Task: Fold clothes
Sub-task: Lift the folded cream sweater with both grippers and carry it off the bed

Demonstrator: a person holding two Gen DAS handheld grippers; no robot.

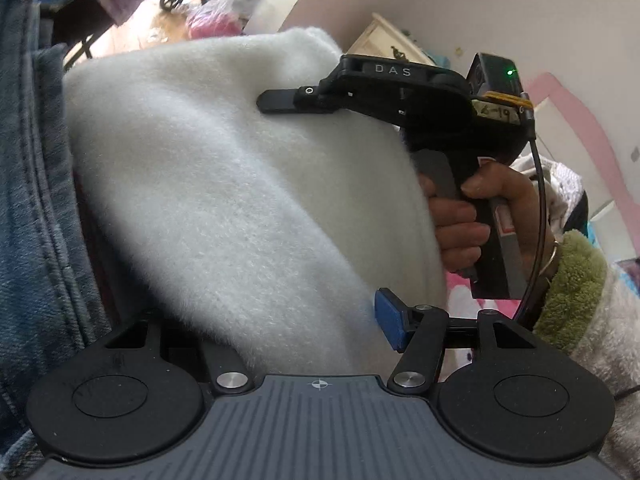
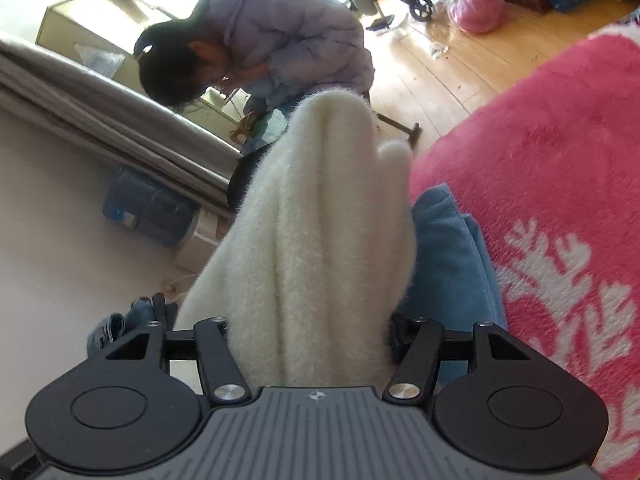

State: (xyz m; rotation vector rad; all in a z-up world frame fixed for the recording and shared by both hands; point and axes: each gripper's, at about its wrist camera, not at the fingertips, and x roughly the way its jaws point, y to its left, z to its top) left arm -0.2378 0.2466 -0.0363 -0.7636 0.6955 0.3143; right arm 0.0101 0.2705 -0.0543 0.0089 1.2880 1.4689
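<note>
Fluffy white fleece garment [image 2: 316,240], bunched in soft ridges, fills both half-spread tools [image 1: 280,320] [image 2: 312,320]; actual pinch unclear.

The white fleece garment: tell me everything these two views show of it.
The white fleece garment is thick, fuzzy, off-white pile, bunched into long parallel folds. It lies between the fingers of both tools: the left tool, whose blue pad sits at its edge, and the right tool. Denim lies beside it on one side, a blue cloth on the other.
</note>
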